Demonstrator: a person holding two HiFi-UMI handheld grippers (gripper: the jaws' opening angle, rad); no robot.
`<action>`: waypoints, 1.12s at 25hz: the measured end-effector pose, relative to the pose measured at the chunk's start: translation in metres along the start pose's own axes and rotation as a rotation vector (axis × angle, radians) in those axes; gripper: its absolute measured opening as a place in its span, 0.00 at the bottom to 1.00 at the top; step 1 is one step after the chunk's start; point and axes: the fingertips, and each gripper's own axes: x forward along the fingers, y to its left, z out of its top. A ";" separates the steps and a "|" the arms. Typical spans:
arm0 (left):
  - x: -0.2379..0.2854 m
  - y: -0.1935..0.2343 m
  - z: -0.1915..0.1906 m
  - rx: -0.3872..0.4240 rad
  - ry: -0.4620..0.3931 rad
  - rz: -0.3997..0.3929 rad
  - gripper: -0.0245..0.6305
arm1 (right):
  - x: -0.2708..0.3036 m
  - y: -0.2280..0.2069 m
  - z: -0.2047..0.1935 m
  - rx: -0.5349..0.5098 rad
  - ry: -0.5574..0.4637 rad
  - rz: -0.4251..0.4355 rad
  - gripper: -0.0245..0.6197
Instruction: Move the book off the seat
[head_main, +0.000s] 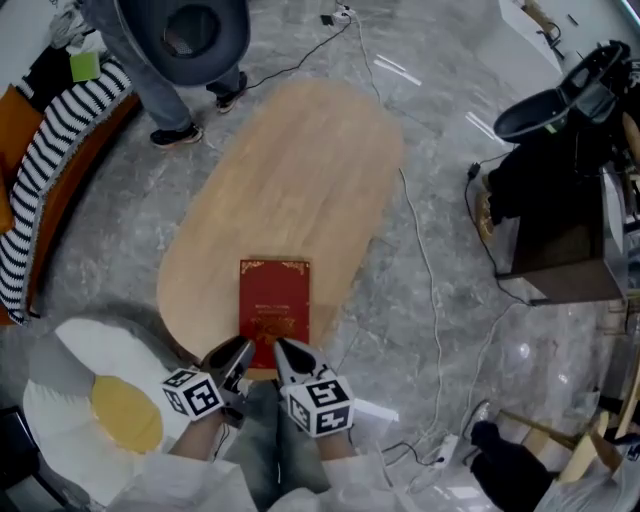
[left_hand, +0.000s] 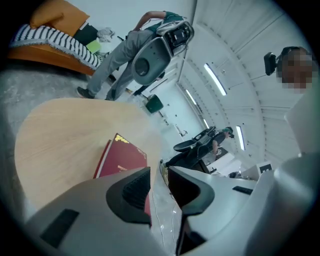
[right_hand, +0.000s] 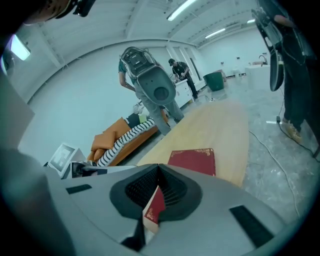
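The red book (head_main: 274, 300) lies flat near the close end of the oval wooden table (head_main: 300, 170). Both grippers hover just over the book's near edge. My left gripper (head_main: 232, 354) has its jaws a little apart with nothing between them; in the left gripper view (left_hand: 159, 176) the book (left_hand: 122, 157) and the floor show through the gap. My right gripper (head_main: 291, 352) has its tips together. In the right gripper view (right_hand: 159, 167) the book (right_hand: 192, 161) rests on the table (right_hand: 220, 125), one corner showing below the jaws.
A white seat with a yellow cushion (head_main: 110, 405) is at lower left. An orange sofa with a striped cushion (head_main: 40, 170) lines the left. A person (head_main: 160, 90) stands beyond the table. A cable (head_main: 430, 280) runs to a dark cabinet (head_main: 560, 240) on the right.
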 end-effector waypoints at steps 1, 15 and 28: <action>-0.001 -0.011 0.003 0.018 0.006 -0.023 0.21 | -0.006 0.003 0.008 -0.005 -0.011 0.001 0.06; -0.039 -0.152 0.068 0.230 0.033 -0.196 0.07 | -0.086 0.061 0.102 -0.069 -0.189 0.028 0.06; -0.090 -0.228 0.087 0.468 -0.015 -0.110 0.05 | -0.140 0.121 0.148 -0.193 -0.270 0.091 0.06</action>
